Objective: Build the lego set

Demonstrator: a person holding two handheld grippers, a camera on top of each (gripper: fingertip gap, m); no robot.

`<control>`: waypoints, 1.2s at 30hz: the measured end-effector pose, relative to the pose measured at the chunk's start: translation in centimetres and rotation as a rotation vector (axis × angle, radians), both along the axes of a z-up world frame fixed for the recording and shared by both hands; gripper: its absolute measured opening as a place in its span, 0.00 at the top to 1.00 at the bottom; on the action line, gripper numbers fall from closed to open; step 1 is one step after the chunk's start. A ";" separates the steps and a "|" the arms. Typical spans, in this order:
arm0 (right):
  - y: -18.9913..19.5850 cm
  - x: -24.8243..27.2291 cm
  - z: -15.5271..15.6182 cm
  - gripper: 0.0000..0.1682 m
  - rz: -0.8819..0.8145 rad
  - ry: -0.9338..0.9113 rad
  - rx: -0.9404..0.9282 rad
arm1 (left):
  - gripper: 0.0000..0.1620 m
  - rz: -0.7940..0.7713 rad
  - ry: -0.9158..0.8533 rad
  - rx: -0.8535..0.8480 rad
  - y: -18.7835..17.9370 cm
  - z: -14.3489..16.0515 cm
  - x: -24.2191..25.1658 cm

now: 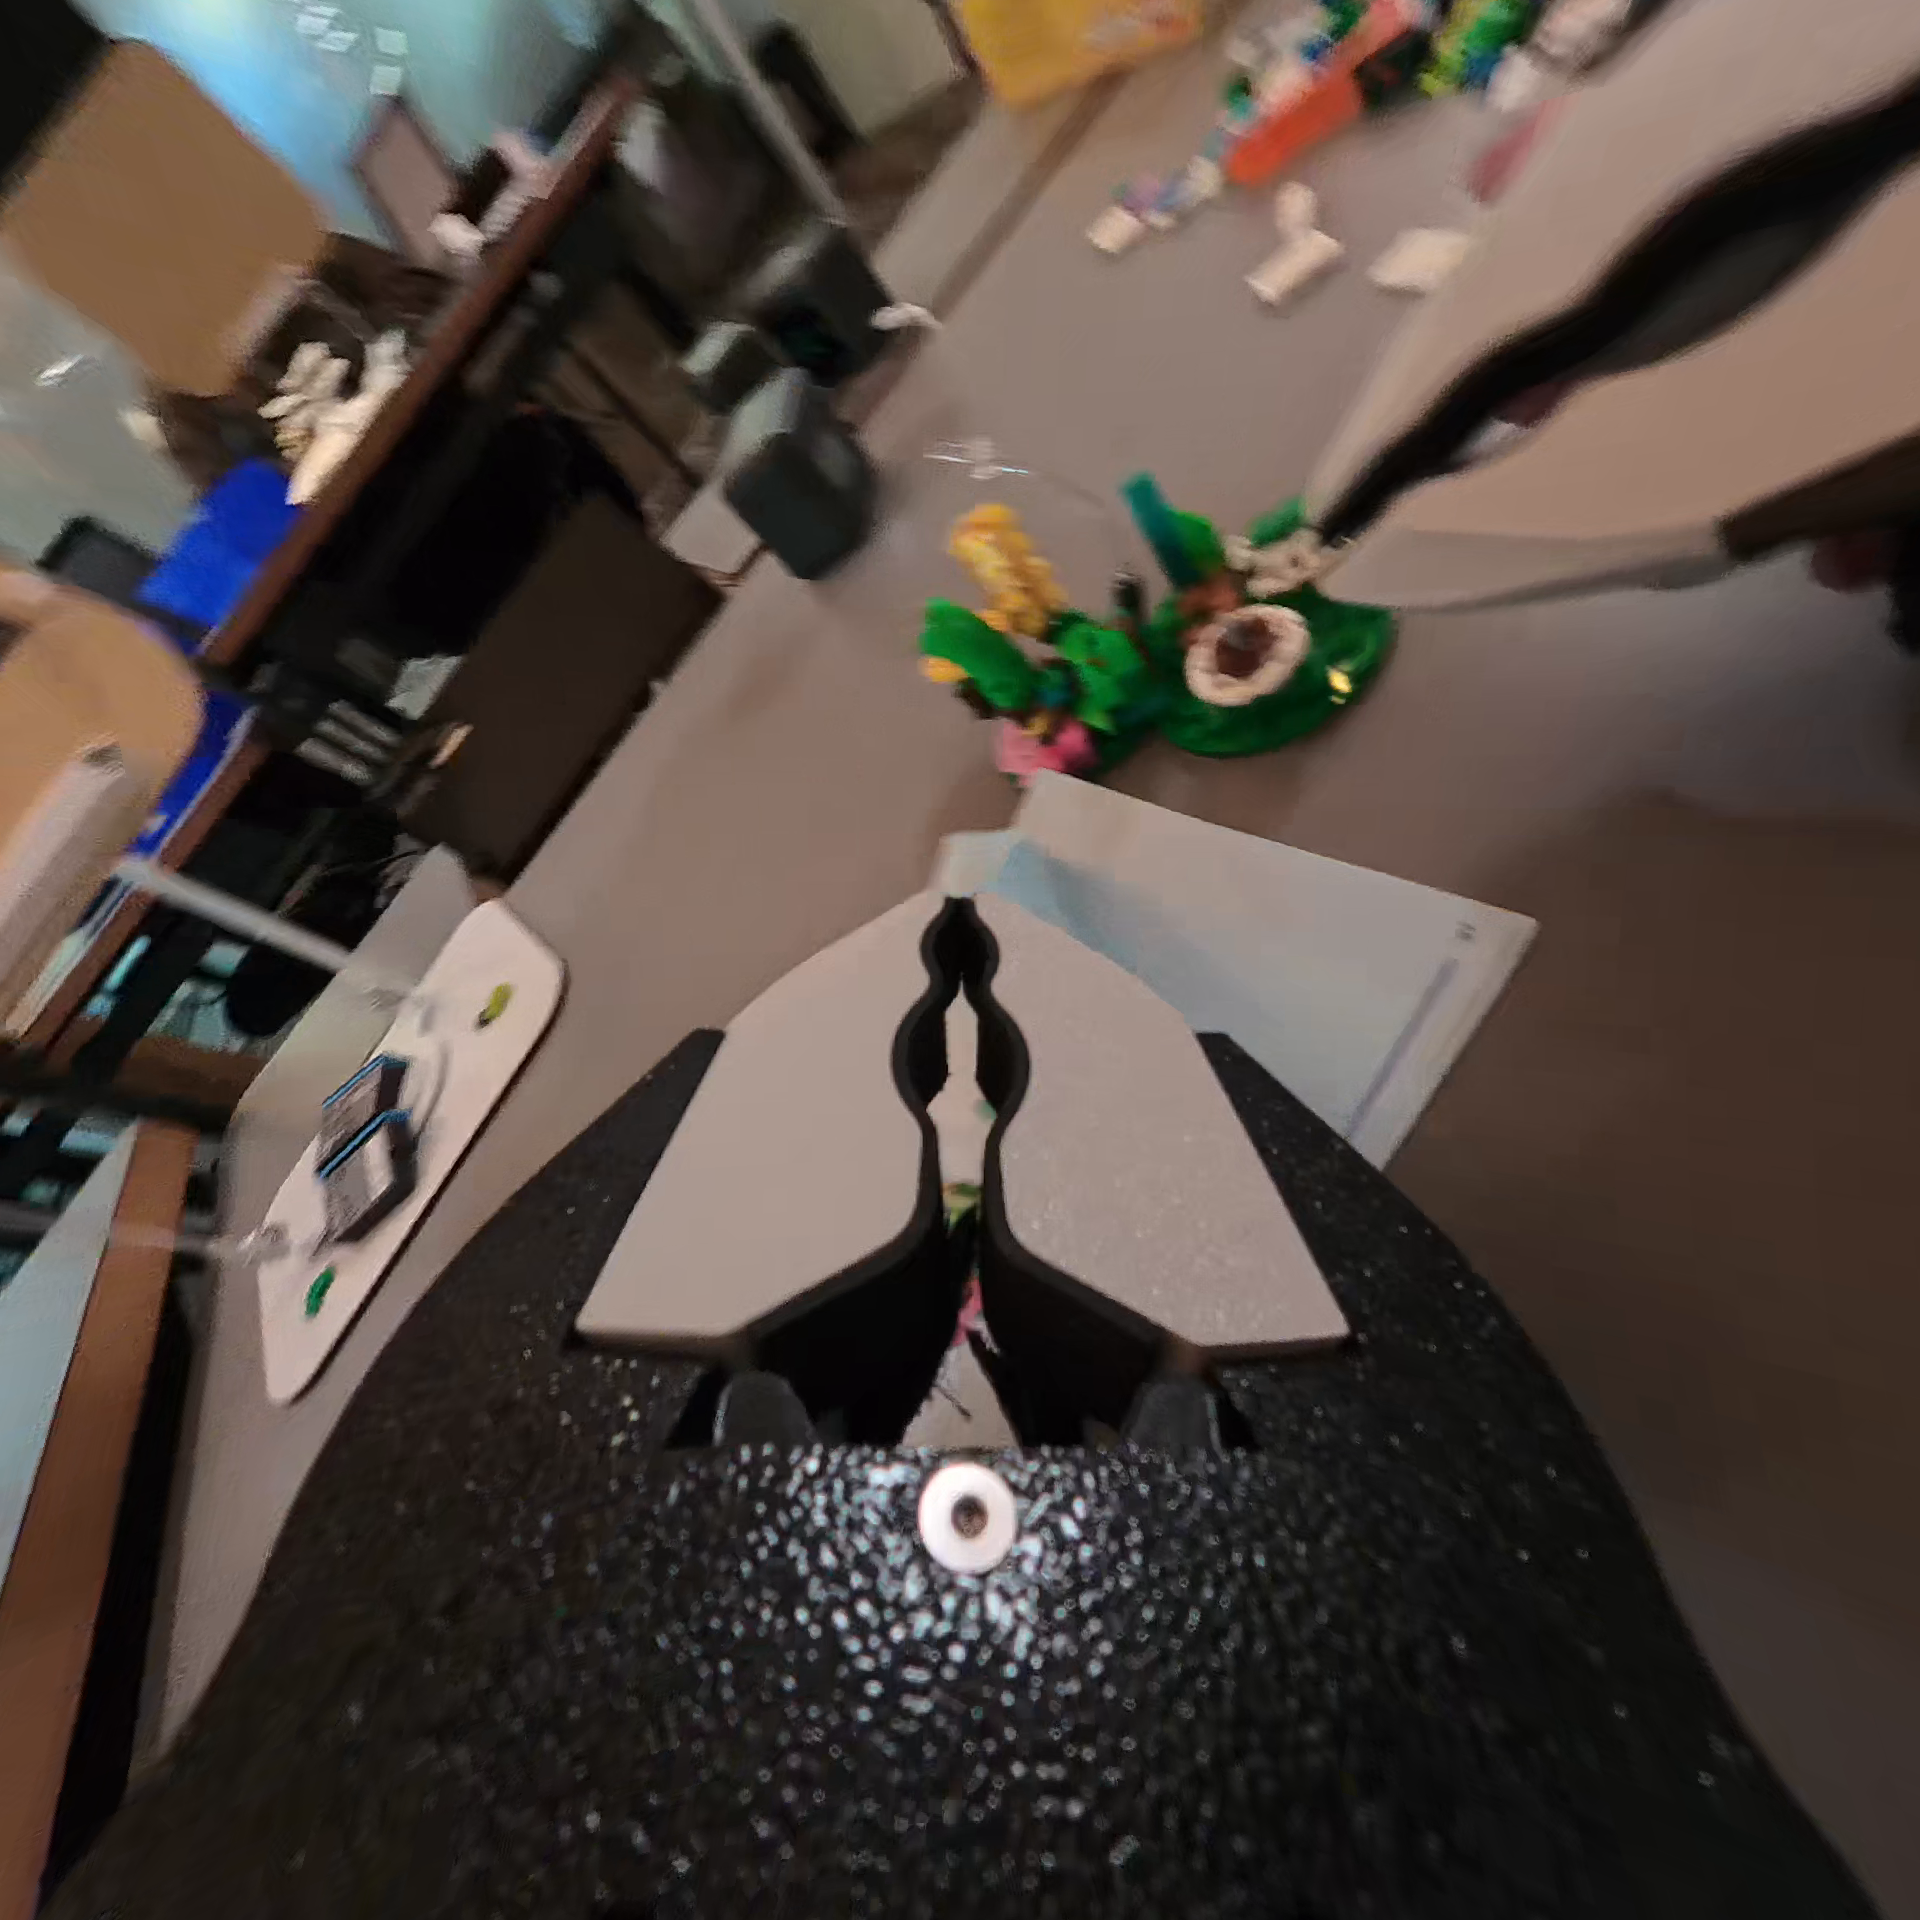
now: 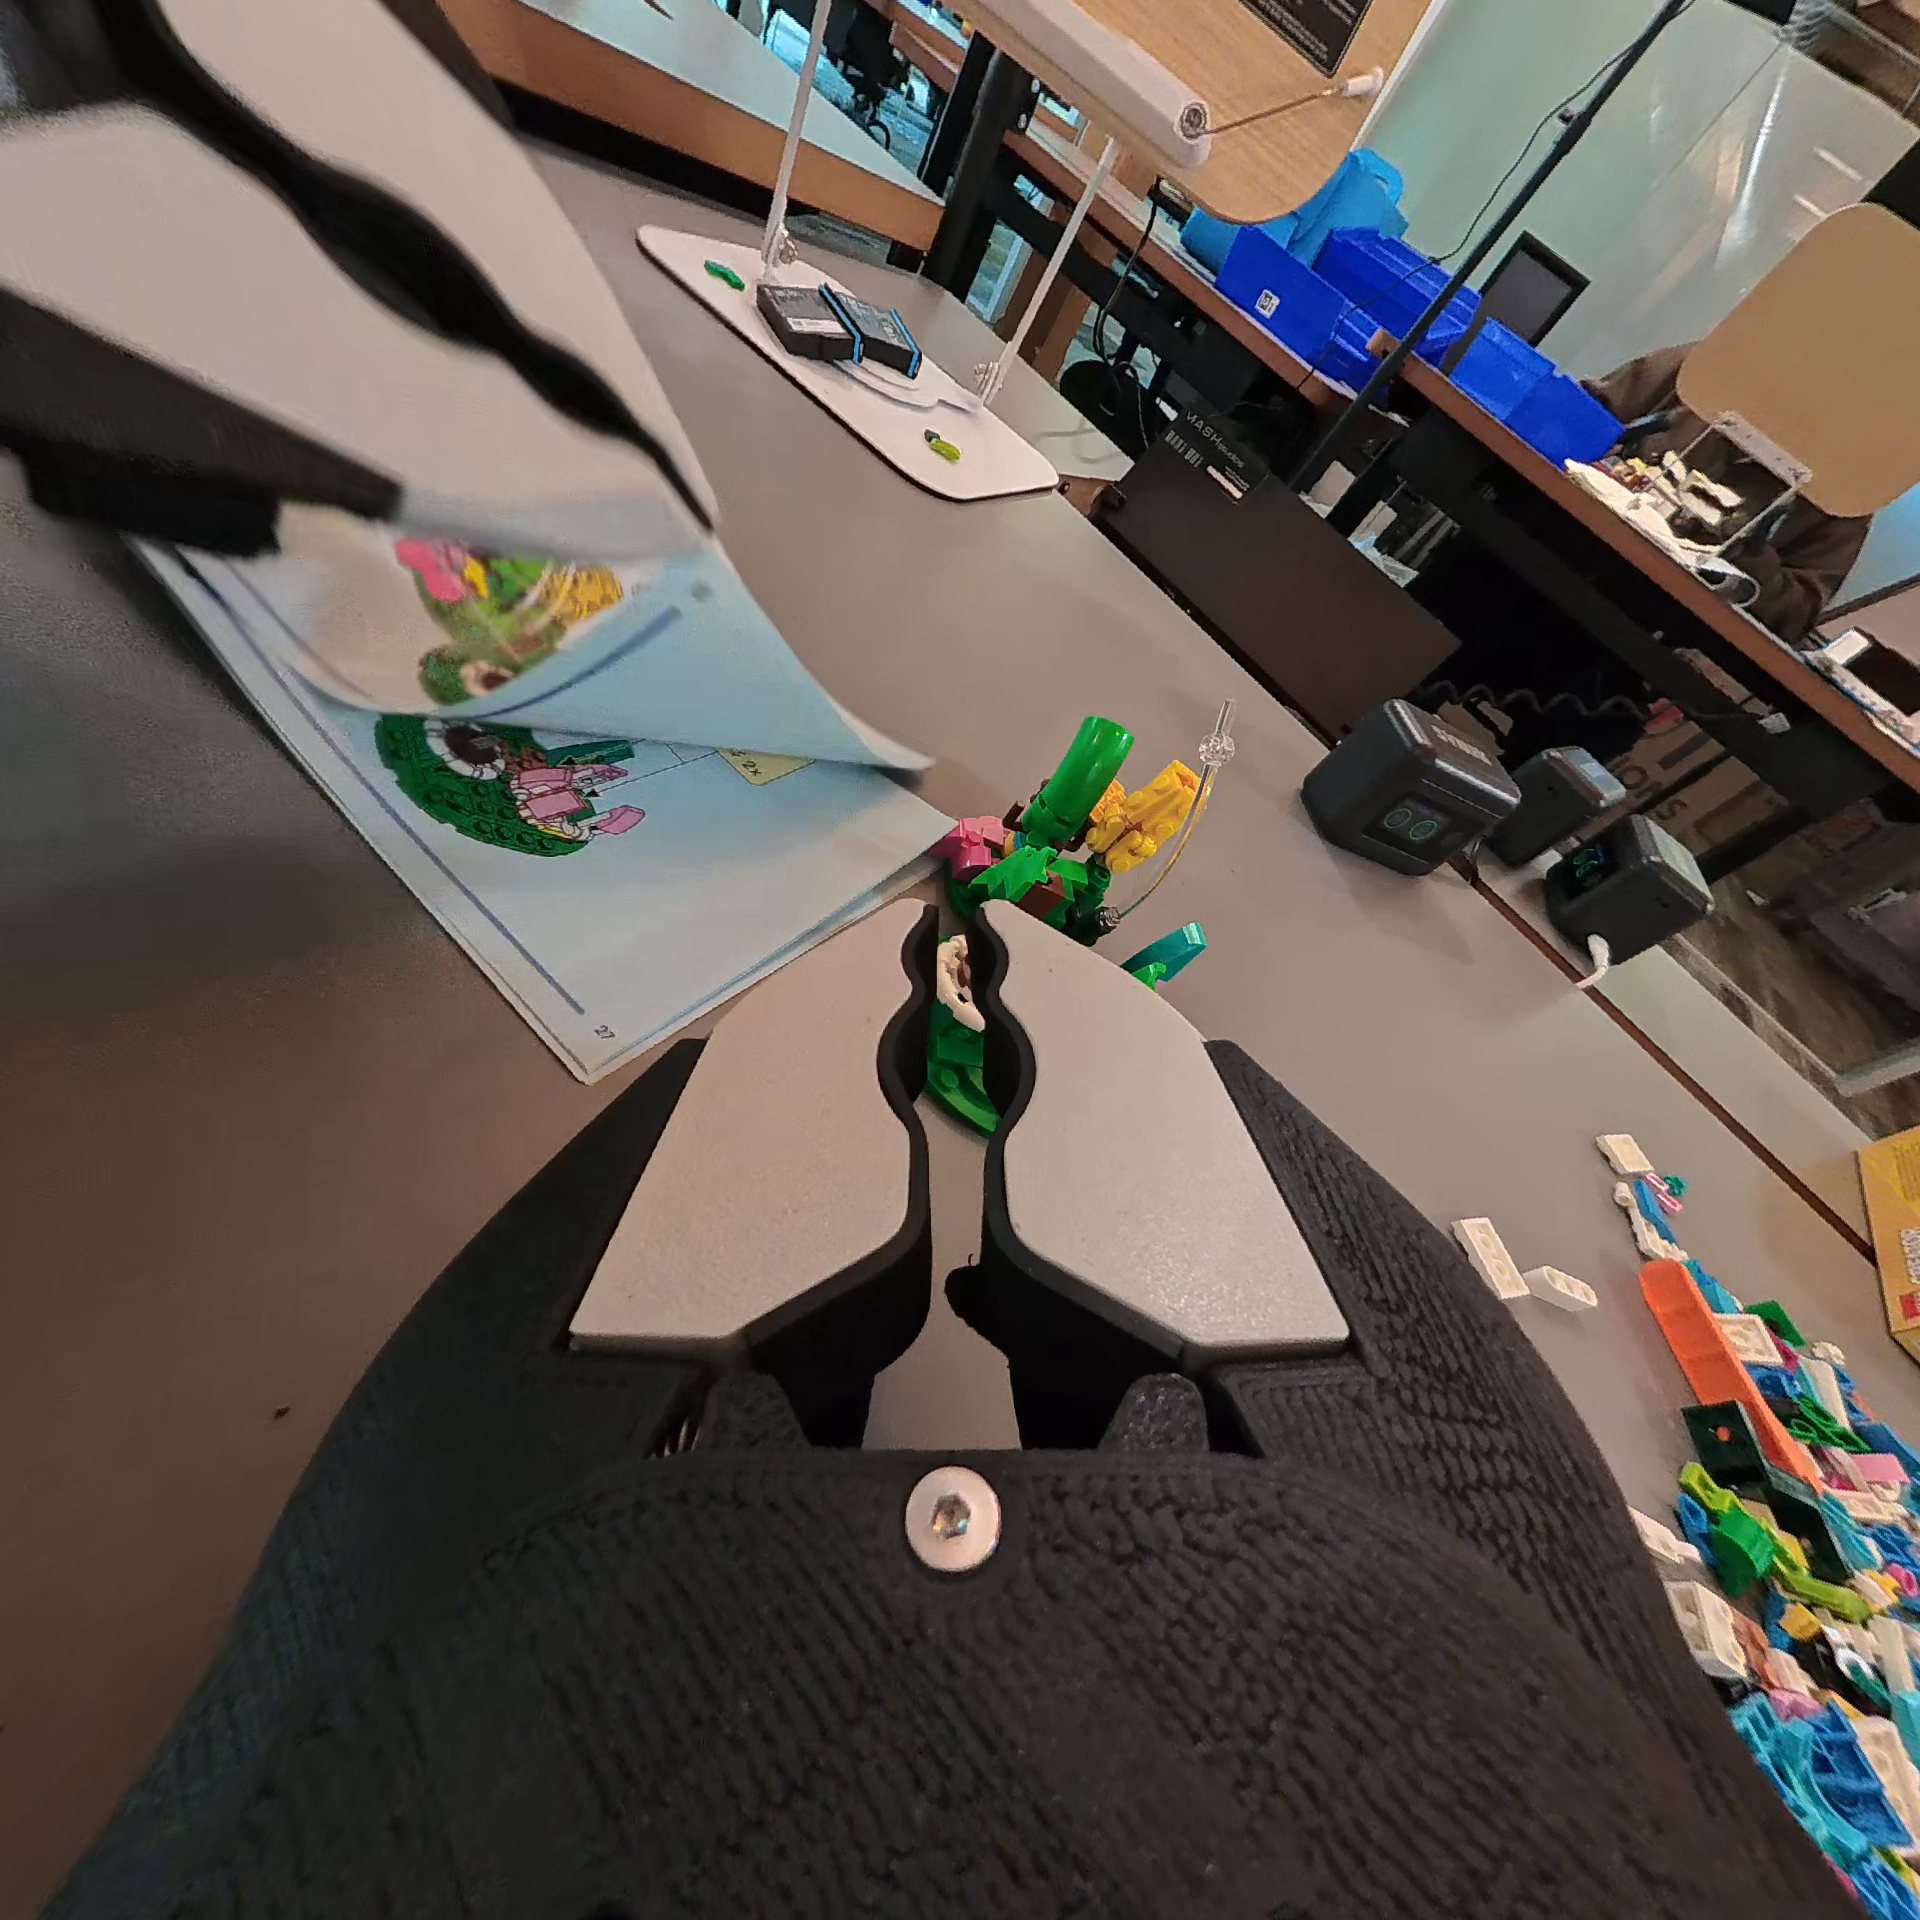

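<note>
A: Left claw (image 1: 961, 912)?
B: Closed together, pinching a corner of the page (image 2: 675, 665), holding it curled up off the booklet (image 2: 623, 904).
A: Right claw (image 2: 956, 928)?
B: Nearly together, leaving a thin gap. Tips sitting at the white flower (image 2: 954, 987) on the model (image 2: 1060, 852). Gripping or only touching, cannot tell.
A: Model sitting where?
B: Standing on the table (image 2: 1039, 582), just beside the booklet's far corner, half hidden behind the right claw in the right wrist view. Showing green base, yellow bloom, pink bits, one clear stalk.
A: Anything blocking?
B: Lifted page covering part of the open spread; left claw hanging above the booklet.
A: Lying around?
B: Loose bricks (image 2: 1787, 1507) piling at right, too many for counting, with one orange tool (image 2: 1704, 1351) among them. One yellow box (image 2: 1891, 1247) showing at the edge. One white pad (image 2: 987, 457) farther back, carrying two black batteries (image 2: 836, 322) and two small green bits. Three dark cubes (image 2: 1403, 784) standing along the table edge, well apart from the model. Blue bins (image 2: 1403, 312) sitting on the next bench; count unclear. Left wrist view blurring, adding little.
</note>
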State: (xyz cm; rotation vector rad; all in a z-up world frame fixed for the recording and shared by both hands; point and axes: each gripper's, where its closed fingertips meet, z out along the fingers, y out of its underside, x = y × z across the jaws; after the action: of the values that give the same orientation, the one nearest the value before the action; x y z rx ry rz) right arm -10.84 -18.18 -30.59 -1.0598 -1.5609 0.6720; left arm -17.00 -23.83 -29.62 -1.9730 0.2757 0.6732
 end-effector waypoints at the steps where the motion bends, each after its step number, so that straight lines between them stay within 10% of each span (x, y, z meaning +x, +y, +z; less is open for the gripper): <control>1: 0.0 0.0 0.0 0.98 0.000 0.000 0.000 | 1.00 0.037 -0.014 0.046 -0.7 0.7 -0.6; 9: -0.2 -0.1 -0.1 0.98 0.007 -0.003 0.010 | 1.00 0.128 -0.128 0.110 -5.8 0.6 -2.9; 20: -0.1 -0.1 0.0 0.98 0.001 0.005 0.007 | 0.84 -0.239 -0.218 -0.133 -0.7 -3.8 6.2; 36: -0.3 -0.2 0.0 0.98 0.012 0.006 0.008 | 0.80 -0.286 -0.234 -0.244 1.3 -5.9 7.2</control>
State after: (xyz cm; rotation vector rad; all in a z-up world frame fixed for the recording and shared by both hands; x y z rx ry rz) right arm -10.99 -18.44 -30.64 -1.0426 -1.5642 0.6762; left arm -9.81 -22.48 -35.52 -2.1643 0.5036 0.2294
